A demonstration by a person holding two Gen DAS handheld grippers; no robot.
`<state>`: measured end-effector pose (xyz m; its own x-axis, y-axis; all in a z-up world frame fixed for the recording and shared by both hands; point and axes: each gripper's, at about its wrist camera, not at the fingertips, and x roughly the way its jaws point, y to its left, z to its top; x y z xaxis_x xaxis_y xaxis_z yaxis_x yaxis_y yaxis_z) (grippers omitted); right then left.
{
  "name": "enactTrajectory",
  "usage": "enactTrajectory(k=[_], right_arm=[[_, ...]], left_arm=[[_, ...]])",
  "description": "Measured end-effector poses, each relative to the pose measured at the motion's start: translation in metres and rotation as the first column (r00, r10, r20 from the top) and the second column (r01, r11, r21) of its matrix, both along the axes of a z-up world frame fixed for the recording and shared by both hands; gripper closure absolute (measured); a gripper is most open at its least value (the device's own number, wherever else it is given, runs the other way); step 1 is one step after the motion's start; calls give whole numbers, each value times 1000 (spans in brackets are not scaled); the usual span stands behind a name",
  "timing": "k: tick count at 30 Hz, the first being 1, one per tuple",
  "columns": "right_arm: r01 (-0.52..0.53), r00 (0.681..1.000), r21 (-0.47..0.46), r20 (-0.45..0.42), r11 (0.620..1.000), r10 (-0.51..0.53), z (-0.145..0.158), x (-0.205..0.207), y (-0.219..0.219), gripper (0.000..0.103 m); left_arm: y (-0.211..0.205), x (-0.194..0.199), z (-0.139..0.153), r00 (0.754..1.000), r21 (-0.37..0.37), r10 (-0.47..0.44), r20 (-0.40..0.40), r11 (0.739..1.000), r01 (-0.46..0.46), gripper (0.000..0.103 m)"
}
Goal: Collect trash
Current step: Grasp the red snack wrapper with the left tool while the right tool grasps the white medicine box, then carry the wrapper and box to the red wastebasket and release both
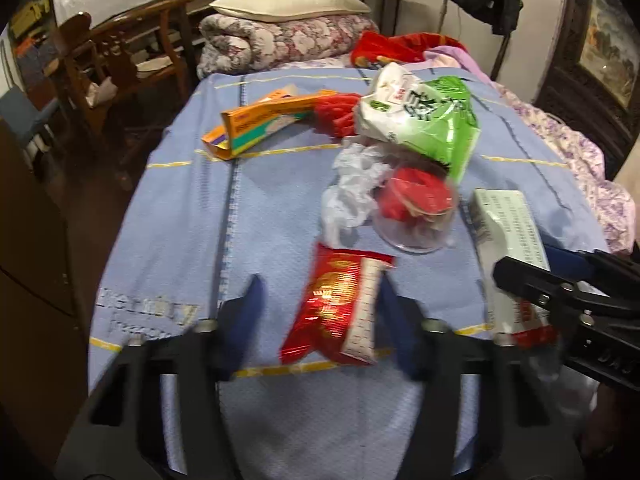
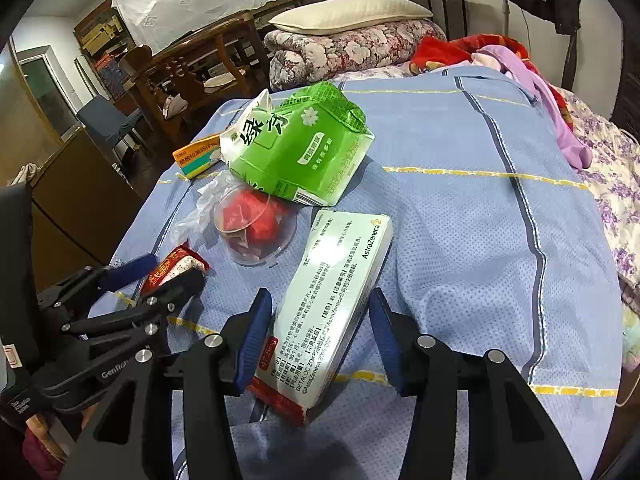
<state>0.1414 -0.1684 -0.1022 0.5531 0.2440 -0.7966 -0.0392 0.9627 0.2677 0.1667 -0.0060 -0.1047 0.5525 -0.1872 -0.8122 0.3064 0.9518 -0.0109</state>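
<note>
Trash lies on a blue bed cover (image 1: 168,216). A red snack wrapper (image 1: 340,308) sits between the fingers of my left gripper (image 1: 320,292). The right pad touches it, the left pad stands clear, so the gripper is open. My right gripper (image 2: 318,312) is shut on a white medicine box (image 2: 336,280), with a pad against each long side. Beyond them lie a clear plastic cup (image 2: 252,232) with red scraps inside, crumpled white plastic (image 1: 352,192), a green bag (image 2: 304,152) and an orange carton (image 1: 256,124). In the right wrist view, the left gripper (image 2: 160,272) brackets the wrapper (image 2: 176,264).
Folded floral quilt (image 1: 280,44) and a pillow (image 1: 288,4) lie at the head of the bed, with red and lilac clothes (image 2: 540,88) on the right. Wooden chairs (image 1: 112,64) and a brown cabinet (image 2: 76,196) stand left of the bed.
</note>
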Motion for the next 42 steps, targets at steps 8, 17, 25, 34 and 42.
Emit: enactTrajectory(k=[8,17,25,34,42], right_arm=[[7,999,10,50,1000,-7,18,-12,-4,60],[14,993,31,117,999,-18,50,-39,-13,61],[41,982,48,182,998,-49,78,-74,-37,61],[85,967,53,238,995,-95,103,-120,-70,61],[125,953,58,272,990,-136,116,-158,-99,61]], left_arm=[[1,-15,16,1000,-33,-8,17,999,8,65],[6,-38,38,1000,-69,12,27,998,-10,65],[-4,-66,67,997,-78,2,77,997,4,65],[-31,-98,99,989,-87,-38,142,995,51,65],[-54,-120,116,982,-104,-76,171,990,95,65]])
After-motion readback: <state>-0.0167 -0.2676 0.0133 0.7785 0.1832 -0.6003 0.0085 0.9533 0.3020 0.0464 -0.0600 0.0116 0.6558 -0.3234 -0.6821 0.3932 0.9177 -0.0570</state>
